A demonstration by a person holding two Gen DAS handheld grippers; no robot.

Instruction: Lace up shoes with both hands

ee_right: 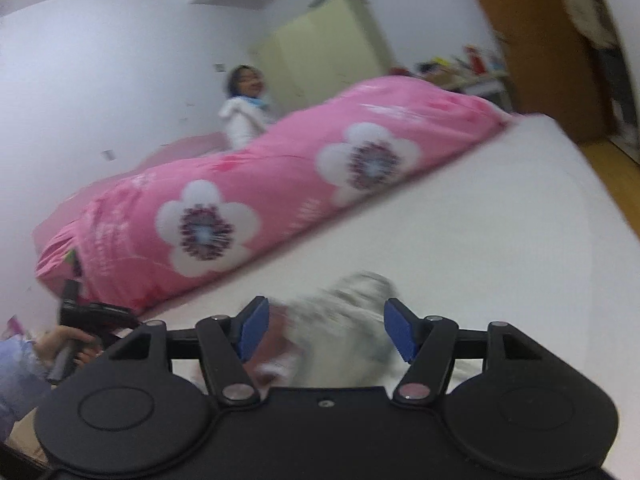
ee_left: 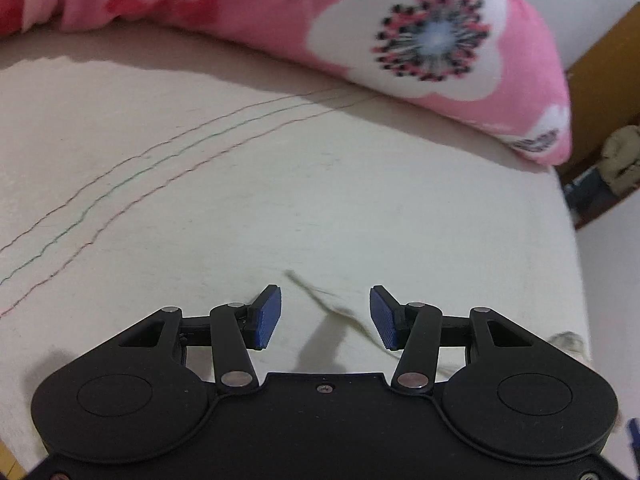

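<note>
In the left wrist view my left gripper [ee_left: 325,314] stands open over the cream bed sheet [ee_left: 240,200]. A blurred beige lace [ee_left: 320,296] runs slantwise through the gap, close to the right pad [ee_left: 382,320], and neither pad presses on it. In the right wrist view my right gripper [ee_right: 326,326] is open, with a blurred grey-white shoe [ee_right: 348,320] lying on the bed between and beyond its blue pads [ee_right: 254,330]. I cannot tell whether the pads touch the shoe. The left gripper [ee_right: 94,314] shows at the far left, held by a hand [ee_right: 66,344].
A pink flowered quilt [ee_left: 400,40] [ee_right: 240,200] lies rolled along the back of the bed. The bed's edge [ee_left: 572,240] drops off at the right. A person [ee_right: 244,108] is behind the quilt, near a pale green wardrobe [ee_right: 320,52]. A fuzzy grey-white scrap [ee_left: 566,342] lies by the bed's edge.
</note>
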